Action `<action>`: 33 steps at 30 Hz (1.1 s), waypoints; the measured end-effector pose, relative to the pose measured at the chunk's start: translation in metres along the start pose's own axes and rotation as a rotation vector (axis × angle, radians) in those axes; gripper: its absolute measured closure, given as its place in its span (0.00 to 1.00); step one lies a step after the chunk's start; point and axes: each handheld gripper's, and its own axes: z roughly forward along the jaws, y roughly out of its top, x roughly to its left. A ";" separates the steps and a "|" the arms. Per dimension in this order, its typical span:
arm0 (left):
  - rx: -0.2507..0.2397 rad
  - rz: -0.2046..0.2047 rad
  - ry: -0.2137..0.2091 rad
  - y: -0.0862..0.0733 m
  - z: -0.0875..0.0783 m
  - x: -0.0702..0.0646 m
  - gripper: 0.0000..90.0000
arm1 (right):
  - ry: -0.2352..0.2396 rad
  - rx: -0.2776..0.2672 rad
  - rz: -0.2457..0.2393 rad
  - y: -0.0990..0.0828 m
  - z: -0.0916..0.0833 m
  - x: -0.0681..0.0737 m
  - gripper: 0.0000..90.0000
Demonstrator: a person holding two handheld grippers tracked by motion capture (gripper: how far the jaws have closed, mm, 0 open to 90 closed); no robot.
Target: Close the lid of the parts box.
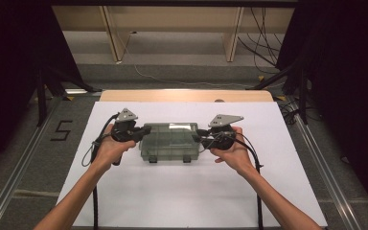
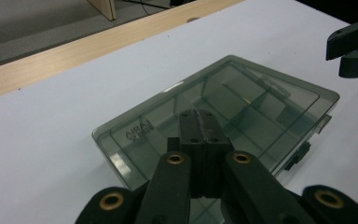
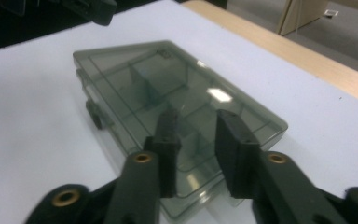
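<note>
A smoky clear plastic compartment box [image 1: 168,141] lies flat with its lid down in the middle of the white table cover [image 1: 172,196]. My left gripper [image 1: 146,130] is at the box's left end, and in the left gripper view its jaws [image 2: 200,116] are pressed together over the box [image 2: 251,93] with nothing between them. My right gripper [image 1: 199,135] is at the box's right end. In the right gripper view its jaws [image 3: 196,119] stand apart above the box [image 3: 135,70], with only the lid showing through the gap. The box's two latches [image 1: 170,159] face me.
The table's wooden far edge [image 1: 187,95] runs behind the white cover. Beyond it are wooden furniture legs [image 1: 115,38] and cables [image 1: 263,43] on the floor. A "5" [image 1: 62,130] is marked on the floor at the left. Dark stands flank both sides.
</note>
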 end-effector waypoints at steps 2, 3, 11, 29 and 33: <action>0.021 0.026 -0.005 -0.005 -0.002 0.000 0.99 | -0.002 0.013 -0.013 -0.003 0.002 0.001 0.88; 0.028 0.027 0.002 -0.007 -0.002 0.000 0.99 | 0.001 0.014 -0.019 -0.004 0.002 0.001 0.90; 0.056 0.026 0.000 -0.024 -0.003 -0.002 0.99 | 0.013 0.058 -0.049 -0.012 0.008 0.004 0.98; 0.100 0.036 0.000 -0.039 0.002 -0.005 0.99 | 0.019 0.098 -0.064 -0.021 0.016 0.003 0.99; 0.116 0.041 -0.008 -0.042 0.002 -0.004 0.99 | 0.022 0.108 -0.065 -0.023 0.018 0.004 0.99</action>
